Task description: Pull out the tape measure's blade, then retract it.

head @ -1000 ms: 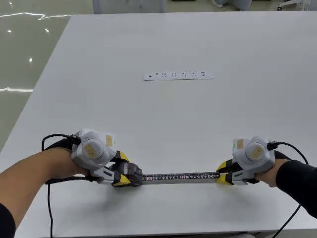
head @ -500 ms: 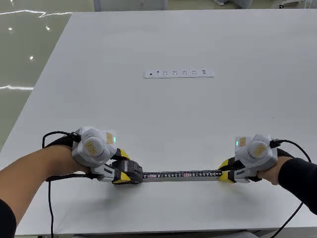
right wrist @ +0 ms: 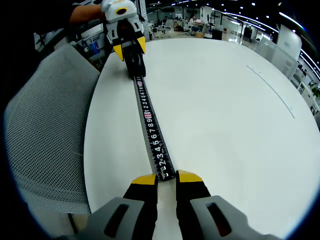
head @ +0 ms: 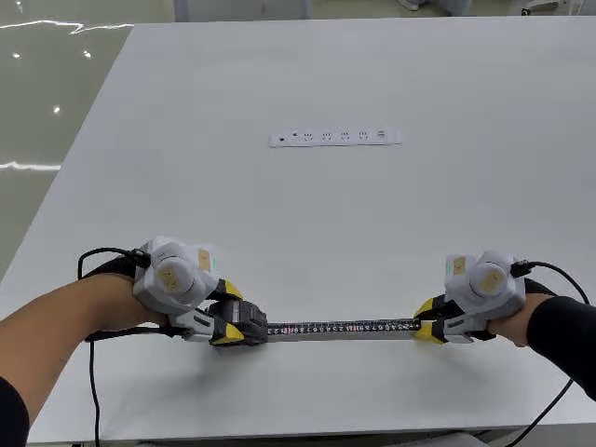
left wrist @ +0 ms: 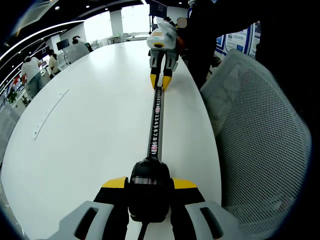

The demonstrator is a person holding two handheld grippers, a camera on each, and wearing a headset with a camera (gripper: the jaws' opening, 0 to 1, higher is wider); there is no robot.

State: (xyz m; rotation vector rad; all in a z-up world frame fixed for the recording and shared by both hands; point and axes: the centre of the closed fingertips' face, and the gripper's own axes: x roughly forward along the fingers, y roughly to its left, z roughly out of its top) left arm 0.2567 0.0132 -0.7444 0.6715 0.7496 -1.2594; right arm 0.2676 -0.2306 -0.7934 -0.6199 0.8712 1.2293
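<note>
My left fingers [head: 226,336] clenched the rigid tape measure case [head: 250,323] at 9 o'clock, right fingers [head: 426,336] pinched the probably springy blade [head: 340,328] by its tip at 3.

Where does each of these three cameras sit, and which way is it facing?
Head view: on the person's head, looking down at the white table; left forearm, right sleeve, left tongs and right tongs show.
Left gripper view: on the left tongs, which clamp the tape measure case, looking along the blade to the right tongs.
Right gripper view: on the right tongs, which pinch the blade's tip, looking back toward the left tongs.
Shared: all three show the blade; the gripper views face each other along it.
</note>
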